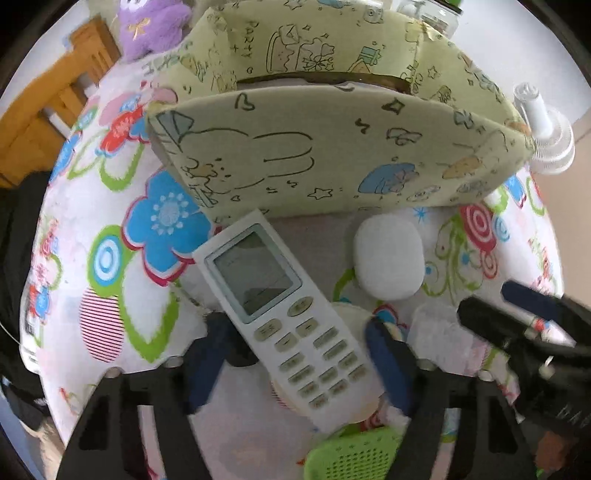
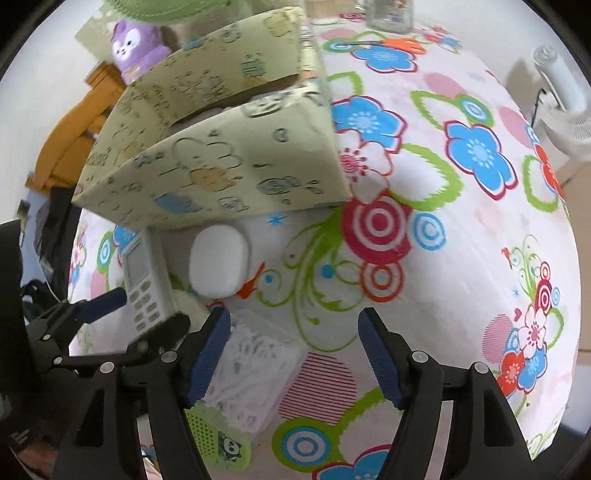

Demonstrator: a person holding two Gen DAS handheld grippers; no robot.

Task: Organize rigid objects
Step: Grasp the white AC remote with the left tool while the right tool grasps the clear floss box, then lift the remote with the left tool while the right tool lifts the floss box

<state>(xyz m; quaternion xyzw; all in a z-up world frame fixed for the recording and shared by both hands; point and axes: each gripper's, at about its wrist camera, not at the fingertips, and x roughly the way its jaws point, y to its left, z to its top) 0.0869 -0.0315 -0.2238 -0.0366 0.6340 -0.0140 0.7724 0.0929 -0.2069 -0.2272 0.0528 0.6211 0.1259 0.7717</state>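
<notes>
My left gripper (image 1: pixel 295 350) straddles the remote (image 1: pixel 284 317): a blue pad lies on either side of its keypad end. The pads look to be against the long edges, but blur keeps me from calling the grip firm. The remote lies tilted, screen end toward the box (image 1: pixel 332 155), just short of its front wall, on the cloth (image 1: pixel 110 206).

My right gripper (image 2: pixel 291 354) stands open and empty above the cloth, fingers well apart. Its left pad sits just beside a white lacy piece (image 2: pixel 251 373).

Handling, as I judge it: the remote is a stiff, light plastic slab with smooth, somewhat slippery sides. I would hold it across the narrow width at mid-body, off the screen. The white case (image 1: pixel 388 254) looks hard, rounded and glossy, so it is likely to squirt from a pinch; I would take its flatter faces.

Count:
- Remote: one.
- White case: one.
- Box: one, open-topped.
- Green perforated item (image 1: pixel 354 458): one, partly hidden.
- Lacy piece: one.
- Plush (image 2: pixel 136 44): one, behind the box.
- Glass jar (image 2: pixel 388 14): one, at the far edge.
- Fan (image 2: pixel 561 96): one.
</notes>
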